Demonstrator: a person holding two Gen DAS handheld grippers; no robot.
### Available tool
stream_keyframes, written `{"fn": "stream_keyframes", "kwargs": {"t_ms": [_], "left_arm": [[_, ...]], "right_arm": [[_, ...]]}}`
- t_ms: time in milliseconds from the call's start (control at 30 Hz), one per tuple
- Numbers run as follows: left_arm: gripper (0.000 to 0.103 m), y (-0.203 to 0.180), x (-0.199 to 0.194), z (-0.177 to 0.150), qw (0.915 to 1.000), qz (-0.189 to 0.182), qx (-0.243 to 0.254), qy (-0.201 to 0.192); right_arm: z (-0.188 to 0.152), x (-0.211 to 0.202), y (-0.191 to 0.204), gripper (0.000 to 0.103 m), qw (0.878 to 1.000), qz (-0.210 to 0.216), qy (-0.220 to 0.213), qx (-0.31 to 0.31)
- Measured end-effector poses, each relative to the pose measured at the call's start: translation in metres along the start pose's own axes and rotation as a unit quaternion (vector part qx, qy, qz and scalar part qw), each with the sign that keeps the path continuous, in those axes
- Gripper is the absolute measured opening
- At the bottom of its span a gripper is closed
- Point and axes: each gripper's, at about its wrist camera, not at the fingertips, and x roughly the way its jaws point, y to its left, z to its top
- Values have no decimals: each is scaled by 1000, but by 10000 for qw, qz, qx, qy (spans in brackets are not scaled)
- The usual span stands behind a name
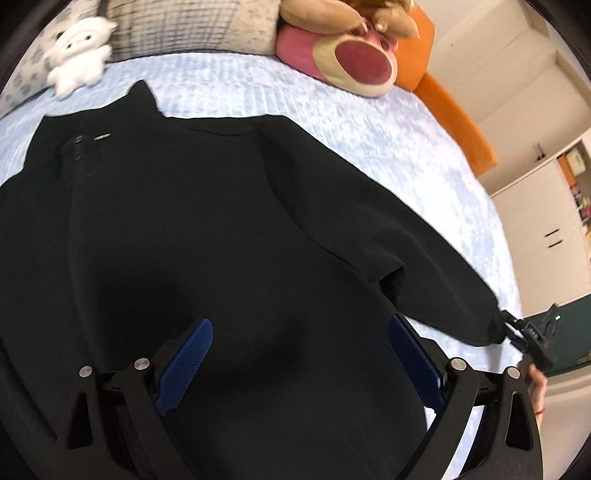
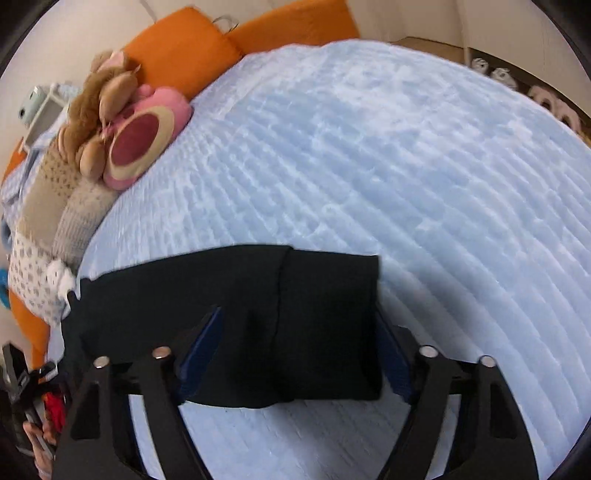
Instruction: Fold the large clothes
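Note:
A large black garment [image 1: 207,229] lies spread on the pale blue bed cover [image 1: 369,122], collar toward the pillows. My left gripper [image 1: 301,325] hangs open over its body; the blue pads [image 1: 188,365] stand wide apart with nothing pinched between them. One sleeve [image 1: 424,266] stretches out right to my right gripper [image 1: 524,332]. In the right wrist view the sleeve's cuff [image 2: 325,325] lies flat between the fingers of that right gripper [image 2: 297,319]. The cuff's edge meets the right pad [image 2: 391,354], the cloth runs under the left finger, and the jaws are open.
Plush toys sit at the head of the bed: a white one [image 1: 77,55] and a pink and brown one [image 1: 351,55]. Pillows [image 1: 192,29] and an orange headboard [image 1: 454,122] stand behind them. Bare bed cover [image 2: 406,166] stretches beyond the sleeve. A hand [image 2: 37,439] shows at lower left.

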Motion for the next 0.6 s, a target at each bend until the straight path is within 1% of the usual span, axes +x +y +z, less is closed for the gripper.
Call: {"fn": "stream_keyframes", "kwargs": {"t_ms": [33, 67, 133, 233, 267, 333, 367, 433, 467, 500, 533, 600], "left_arm": [[97, -3, 4, 0, 10000, 10, 5, 19], [97, -5, 9, 0, 10000, -31, -8, 56], [97, -7, 15, 1, 9998, -128, -59, 107], [97, -10, 23, 5, 9993, -279, -122, 195], [97, -10, 24, 7, 9990, -360, -156, 191], [97, -7, 24, 15, 9973, -639, -337, 135], [97, -5, 25, 18, 9963, -740, -429, 89], [97, 0, 28, 27, 9946, -829, -631, 25], [97, 4, 31, 33, 9927, -914, -792, 31], [97, 7, 34, 38, 9907, -988, -931, 63], [97, 12, 39, 44, 9871, -1107, -1153, 77], [97, 19, 46, 50, 9801, -1353, -1448, 81]], "right_arm": [[1, 2, 2, 32, 10000, 11, 52, -13], [1, 3, 3, 4, 9999, 75, 76, 2], [4, -4, 12, 3, 9998, 199, -21, -44], [5, -34, 38, 2, 9966, 666, -365, -312], [4, -52, 55, 2, 9931, 936, -466, -539], [-3, -80, 83, 2, 9862, 1185, -639, -966], [-8, -95, 98, 2, 9814, 1310, -724, -1199], [-21, -132, 132, 2, 9689, 1589, -888, -1676], [-26, -143, 143, 2, 9644, 1684, -930, -1814], [-35, -162, 160, 2, 9566, 1842, -1003, -2023], [-42, -176, 174, 2, 9491, 1978, -1051, -2215], [-59, -201, 203, 2, 9327, 2201, -1138, -2619]]}}
